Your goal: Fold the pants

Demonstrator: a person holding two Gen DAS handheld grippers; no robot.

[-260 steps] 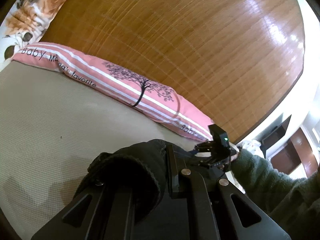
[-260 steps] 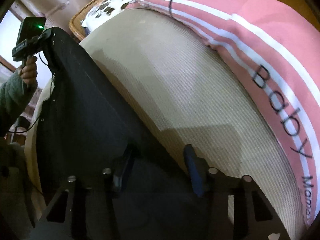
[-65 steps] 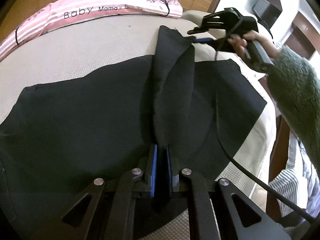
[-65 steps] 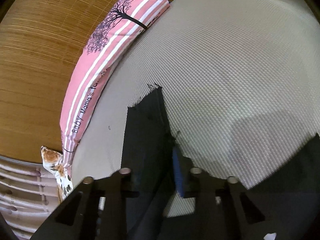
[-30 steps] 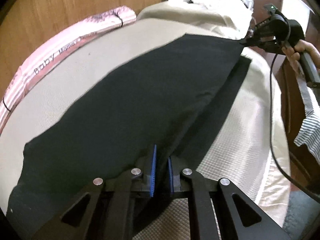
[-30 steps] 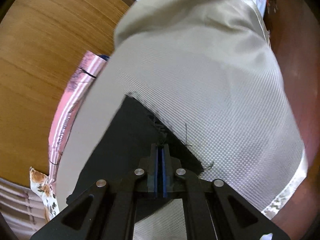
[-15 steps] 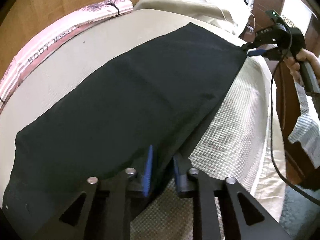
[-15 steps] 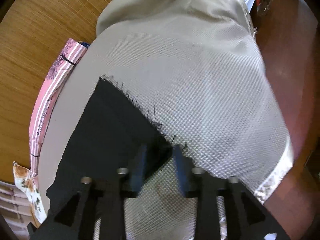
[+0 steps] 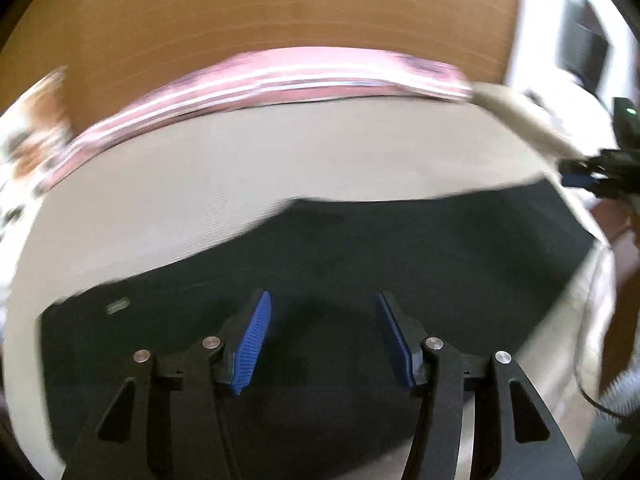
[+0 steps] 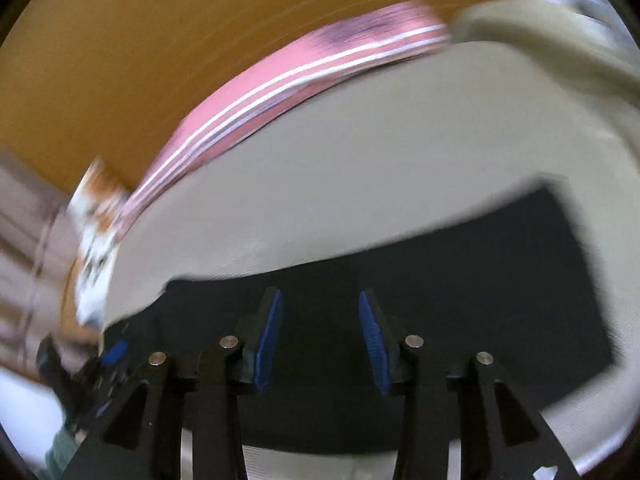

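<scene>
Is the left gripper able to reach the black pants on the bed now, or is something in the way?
Probably yes. The left gripper hangs over the pants, jaws open and empty, with nothing between them and the cloth.

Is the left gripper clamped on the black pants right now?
No: in the left wrist view the left gripper stands open, its blue fingers well apart, with the black pants lying flat on the bed below.

My pants (image 9: 360,264) are matt black cloth on a beige woven sheet (image 9: 280,168); the headboard (image 9: 280,8) is smooth wood.
</scene>
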